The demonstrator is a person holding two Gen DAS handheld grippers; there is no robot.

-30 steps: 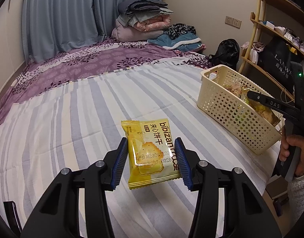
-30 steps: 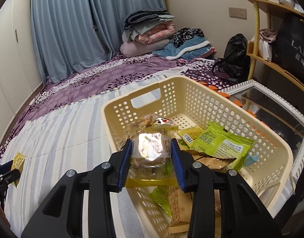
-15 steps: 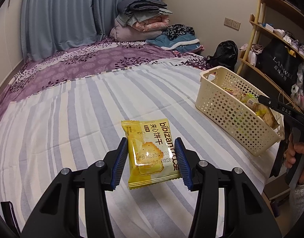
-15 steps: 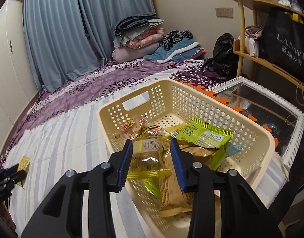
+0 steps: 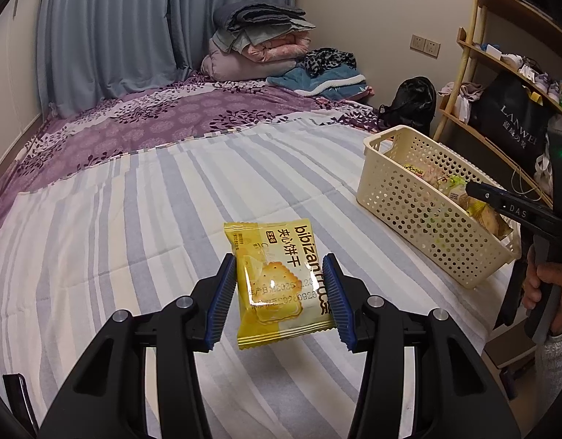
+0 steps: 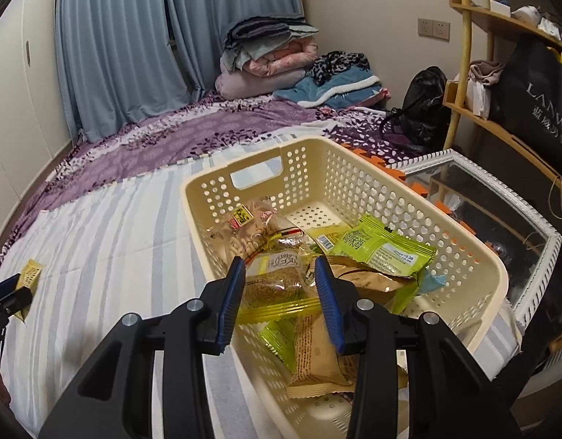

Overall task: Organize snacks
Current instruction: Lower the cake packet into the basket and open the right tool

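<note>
Snacks sit in two places: most lie heaped in the cream basket [image 6: 354,168], which fills the centre and right of the right wrist view and stands at the right edge of the striped bedsheet [image 5: 134,219]; one is apart, lower centre of the left wrist view. That one is a yellow biscuit packet [image 5: 281,281], and the left gripper [image 5: 279,301] holds it pinched by its side edges, clear of the sheet. The right gripper [image 6: 281,303], over the near end of the basket, is clamped on a clear-fronted cake packet with a yellow seam [image 6: 277,285]; a green packet [image 6: 379,252] and a brown packet [image 6: 317,351] lie around it. These packets look light, air-filled and slick, with brittle contents likely; a hard squeeze could crush them, so the flat crimped seams or side edges seem the safest hold; the film may slip under the ridged pads.
</note>
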